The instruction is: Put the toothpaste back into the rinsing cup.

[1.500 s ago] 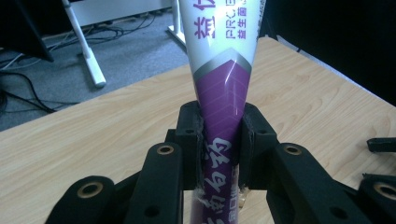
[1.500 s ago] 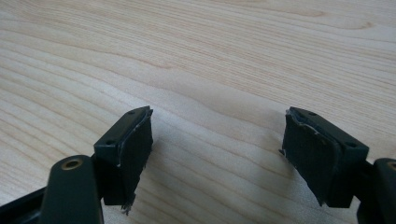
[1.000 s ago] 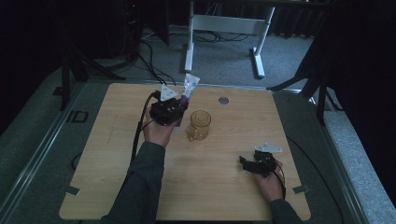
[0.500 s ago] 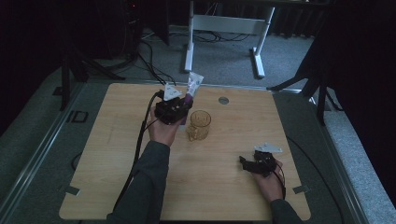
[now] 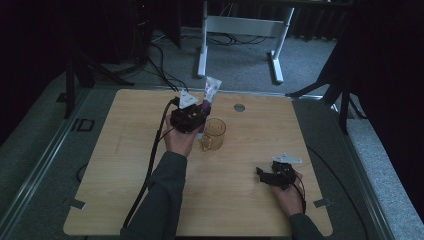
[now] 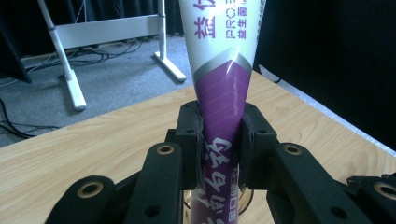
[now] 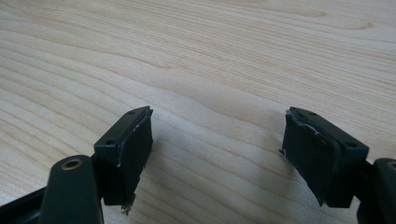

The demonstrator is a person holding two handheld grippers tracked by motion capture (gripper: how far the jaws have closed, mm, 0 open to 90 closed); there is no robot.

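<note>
A purple and white tube (image 6: 219, 93) is being held tight by the left gripper (image 5: 192, 116). In the left gripper view, the tube is being squeezed between the two black pads (image 6: 192, 135), with its wide flat white end pointing up and away. Purple writing is being shown on the white part.

A clear glass cup (image 5: 214, 134) is being used as the landmark here. The cup is standing near the middle of the wooden tabletop (image 5: 125, 170). The tube is being held just beside the cup, on its left side, and it is tilted up over the far edge of the tabletop. Whether the tube is touching the cup cannot be told.

The right gripper (image 5: 272, 176) is being rested low on the tabletop, well apart from the cup, nearer to the person and to the right. Its jaws are being kept wide apart, and nothing is being held between them. A small round grey disc (image 5: 239, 107) is lying beyond the cup, near the far edge.
</note>
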